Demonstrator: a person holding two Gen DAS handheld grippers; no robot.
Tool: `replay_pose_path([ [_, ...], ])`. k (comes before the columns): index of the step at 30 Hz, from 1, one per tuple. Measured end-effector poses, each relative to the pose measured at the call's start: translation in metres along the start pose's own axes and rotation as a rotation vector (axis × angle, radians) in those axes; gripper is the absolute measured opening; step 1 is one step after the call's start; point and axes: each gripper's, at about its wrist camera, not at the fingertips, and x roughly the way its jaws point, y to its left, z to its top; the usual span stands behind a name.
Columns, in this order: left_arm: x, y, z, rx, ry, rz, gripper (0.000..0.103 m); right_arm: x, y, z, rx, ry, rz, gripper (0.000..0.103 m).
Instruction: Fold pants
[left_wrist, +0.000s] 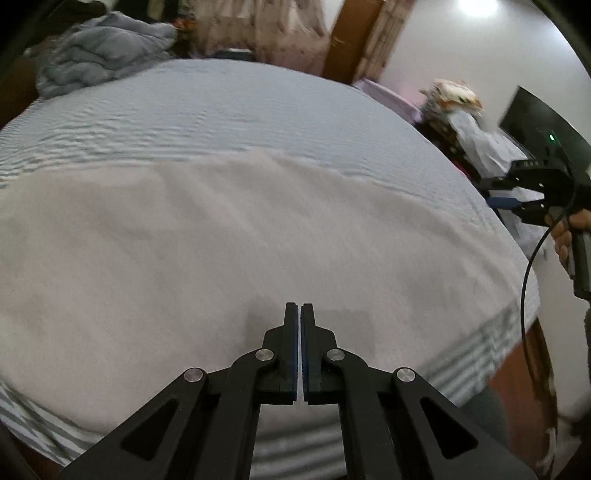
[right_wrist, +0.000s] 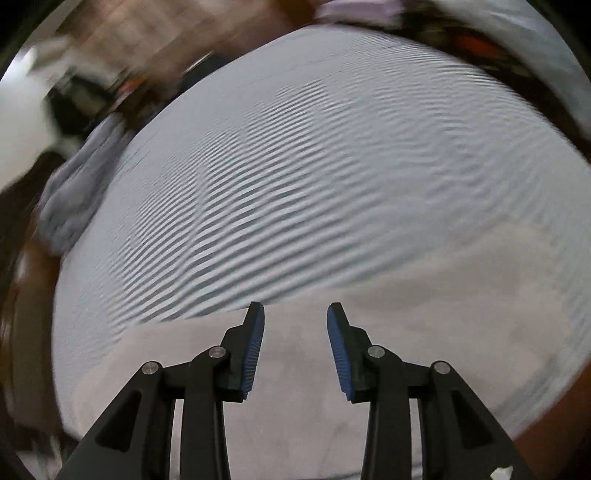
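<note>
The pale whitish pants (left_wrist: 221, 240) lie flat across the near part of a bed with a grey-and-white striped sheet (left_wrist: 240, 110). My left gripper (left_wrist: 299, 308) is shut and empty, hovering above the pants near their front edge. My right gripper (right_wrist: 295, 308) is open and empty, above the pants (right_wrist: 314, 387) close to their far edge. In the left wrist view the right gripper (left_wrist: 506, 194) shows off the bed's right side, held by a hand. Both views are blurred.
A crumpled blue-grey blanket (left_wrist: 99, 51) lies at the bed's far left corner, and shows in the right wrist view (right_wrist: 77, 184). A cluttered pile (left_wrist: 458, 107) and a dark screen (left_wrist: 543, 125) stand to the right of the bed. Wooden bed frame (left_wrist: 517, 373) at the near right.
</note>
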Motion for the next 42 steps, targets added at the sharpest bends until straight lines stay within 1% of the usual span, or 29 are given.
replay_pose_path([
  [2,0.006,0.006,0.008,-0.018,-0.018,0.033,0.002,0.034,0.043,0.012,-0.099,0.1,0.103,0.034],
  [3,0.012,0.009,0.013,-0.042,-0.014,0.053,0.003,0.048,0.06,0.015,-0.131,0.145,0.142,0.035],
  [5,0.022,0.015,0.021,-0.103,0.005,0.038,0.003,0.083,0.097,0.022,-0.2,0.256,0.221,0.037],
  [6,0.025,0.017,0.025,-0.125,0.003,0.039,0.003,0.1,0.115,0.024,-0.229,0.3,0.242,0.037],
  [8,0.032,0.021,0.033,-0.155,-0.006,0.051,0.008,0.133,0.145,0.029,-0.268,0.382,0.287,0.037],
  [10,0.039,0.026,0.039,-0.175,-0.01,0.07,0.019,0.158,0.165,0.027,-0.273,0.453,0.327,0.037],
  [14,0.055,0.031,0.04,-0.198,-0.002,0.101,0.02,0.195,0.197,0.03,-0.315,0.518,0.354,0.037],
  [18,0.057,0.027,0.028,-0.168,-0.015,0.109,0.02,0.224,0.213,0.025,-0.339,0.609,0.415,0.037],
  [19,0.058,0.026,0.025,-0.158,-0.021,0.109,0.02,0.228,0.215,0.019,-0.349,0.628,0.431,0.037],
  [20,0.058,0.026,0.024,-0.157,-0.026,0.106,0.02,0.228,0.216,0.014,-0.371,0.643,0.432,0.037],
  [22,0.06,0.03,0.024,-0.161,-0.034,0.088,0.02,0.219,0.213,0.003,-0.412,0.657,0.466,0.037],
  [26,0.061,0.039,0.021,-0.173,-0.043,0.058,0.02,0.194,0.207,-0.024,-0.543,0.698,0.524,0.037],
  [28,0.061,0.04,0.019,-0.166,-0.046,0.064,0.02,0.187,0.205,-0.038,-0.607,0.729,0.537,0.037],
  [30,0.062,0.038,0.019,-0.146,-0.051,0.08,0.02,0.189,0.207,-0.044,-0.632,0.743,0.545,0.037],
  [31,0.062,0.037,0.02,-0.137,-0.054,0.086,0.02,0.193,0.208,-0.046,-0.63,0.754,0.556,0.038],
  [33,0.06,0.034,0.017,-0.126,-0.058,0.092,0.02,0.202,0.214,-0.044,-0.604,0.74,0.556,0.039],
  [34,0.06,0.034,0.016,-0.126,-0.06,0.091,0.02,0.207,0.214,-0.038,-0.567,0.728,0.564,0.039],
  [37,0.057,0.029,0.013,-0.129,-0.064,0.085,0.02,0.218,0.212,-0.02,-0.422,0.675,0.636,0.039],
  [38,0.057,0.029,0.013,-0.128,-0.065,0.085,0.02,0.223,0.212,-0.015,-0.383,0.673,0.655,0.038],
  [39,0.057,0.029,0.012,-0.126,-0.068,0.083,0.02,0.226,0.211,-0.011,-0.359,0.668,0.663,0.036],
  [40,0.056,0.029,0.011,-0.126,-0.07,0.082,0.02,0.23,0.211,-0.008,-0.344,0.659,0.657,0.028],
  [41,0.054,0.027,0.009,-0.125,-0.072,0.081,0.02,0.233,0.212,-0.007,-0.342,0.648,0.643,0.017],
  [42,0.053,0.027,0.009,-0.124,-0.075,0.08,0.02,0.235,0.212,-0.006,-0.336,0.636,0.63,0.015],
])
